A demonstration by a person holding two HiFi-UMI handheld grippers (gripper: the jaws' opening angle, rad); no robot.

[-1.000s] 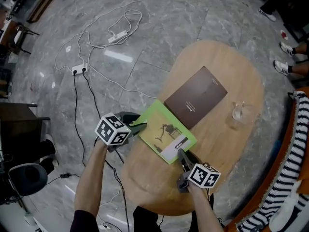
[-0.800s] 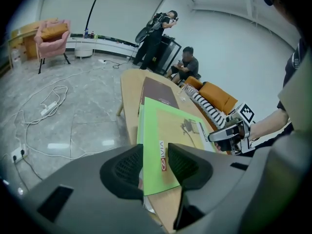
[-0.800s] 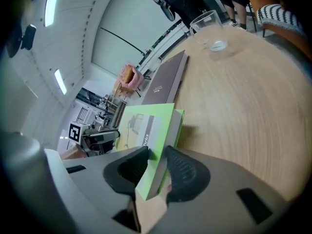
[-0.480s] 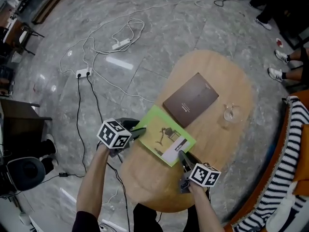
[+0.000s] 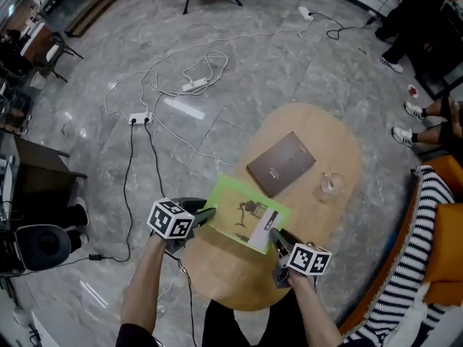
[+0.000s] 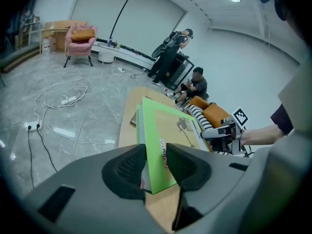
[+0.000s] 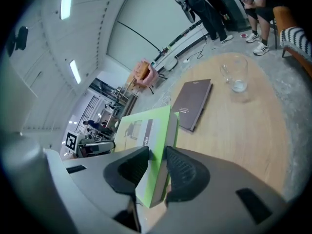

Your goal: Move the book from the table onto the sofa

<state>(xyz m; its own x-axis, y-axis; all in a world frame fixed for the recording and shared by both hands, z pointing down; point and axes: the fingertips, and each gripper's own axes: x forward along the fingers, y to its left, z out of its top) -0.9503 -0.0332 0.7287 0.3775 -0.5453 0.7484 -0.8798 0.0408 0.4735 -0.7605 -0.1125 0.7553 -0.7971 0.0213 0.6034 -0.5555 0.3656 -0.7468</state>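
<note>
Both claws on one book: our left gripper (image 5: 205, 215) and right gripper (image 5: 275, 236) clamp opposite edges of the thick lime-green book (image 5: 246, 215), the left jaws having just been closing on it.
Well apart from the orange sofa (image 5: 443, 170), we hold it over the near end of the oval wooden table (image 5: 318, 129). Its spine shows red letters, seemingly "VIA". The white print on the flat brown book (image 5: 281, 163) is too small to read.

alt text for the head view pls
Seen from above, the left gripper and right gripper clamp a green book by opposite sides over the near end of an oval wooden table, the left jaws having just closed further on it. A brown book and a glass sit farther along the table.
</note>
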